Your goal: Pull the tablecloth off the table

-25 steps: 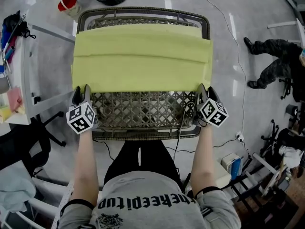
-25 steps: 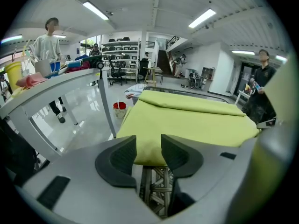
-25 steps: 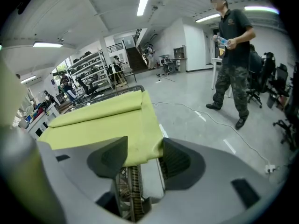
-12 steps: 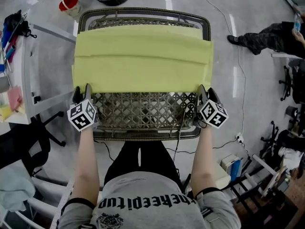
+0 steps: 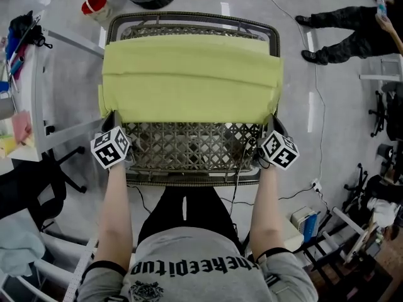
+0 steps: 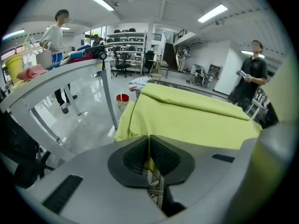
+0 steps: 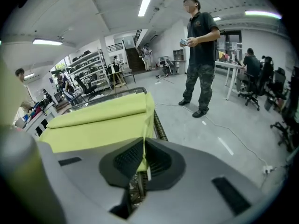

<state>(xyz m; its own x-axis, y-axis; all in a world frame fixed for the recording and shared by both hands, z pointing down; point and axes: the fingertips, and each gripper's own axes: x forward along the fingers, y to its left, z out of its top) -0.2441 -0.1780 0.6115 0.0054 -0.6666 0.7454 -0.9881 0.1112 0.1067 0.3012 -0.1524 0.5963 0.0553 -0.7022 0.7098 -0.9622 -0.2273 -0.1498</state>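
Open-plan lab office, storage shelves (image 6: 122, 35), swivel chairs (image 7: 253, 96), white desk (image 6: 60, 78), ceiling strip lights (image 6: 212, 13).

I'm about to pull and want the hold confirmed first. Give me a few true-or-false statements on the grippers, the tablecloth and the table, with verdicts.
1. The left gripper is shut on the cloth. True: its fingers have just closed on the near left corner.
2. The right gripper is open and empty. False: it is shut on the cloth's near right corner, and its fingers have just closed there.
3. The cloth covers the whole table. False: the near strip of the lattice top is bare.
4. A red bucket stands beyond the table's far left corner. True.
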